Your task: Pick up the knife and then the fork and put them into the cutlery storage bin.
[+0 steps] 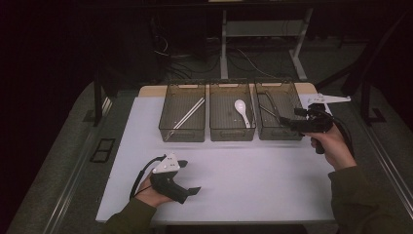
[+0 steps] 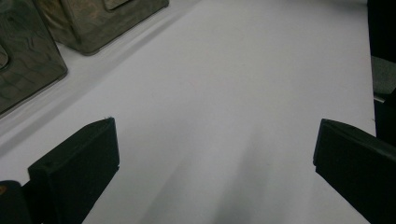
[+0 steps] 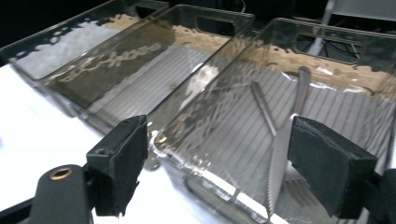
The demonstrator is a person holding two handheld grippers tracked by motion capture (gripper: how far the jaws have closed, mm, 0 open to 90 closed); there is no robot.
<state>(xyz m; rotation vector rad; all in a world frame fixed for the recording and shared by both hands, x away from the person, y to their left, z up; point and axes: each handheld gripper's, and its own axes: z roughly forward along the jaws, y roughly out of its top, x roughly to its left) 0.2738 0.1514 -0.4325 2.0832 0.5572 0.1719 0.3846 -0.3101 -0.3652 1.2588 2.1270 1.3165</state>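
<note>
Three clear bins stand in a row at the back of the white table (image 1: 234, 170). The left bin (image 1: 181, 135) holds pale chopsticks (image 1: 190, 113), the middle bin (image 1: 231, 135) a white spoon (image 1: 242, 111), and the right bin (image 1: 280, 134) dark utensils. My right gripper (image 1: 286, 122) hovers at the right bin's near right corner. It is open, with a serrated knife (image 3: 276, 163) and a slim metal handle (image 3: 262, 107) lying in the bin (image 3: 327, 35) beyond its jaws (image 3: 217, 140). My left gripper (image 1: 190, 176) rests low at the front left, open, over bare table (image 2: 215, 140).
A wooden board (image 1: 151, 90) shows behind the bins. Past the table's far edge are dark floor, cables and desk legs (image 1: 224, 53). In the left gripper view, two bins (image 2: 28, 56) stand at the upper left.
</note>
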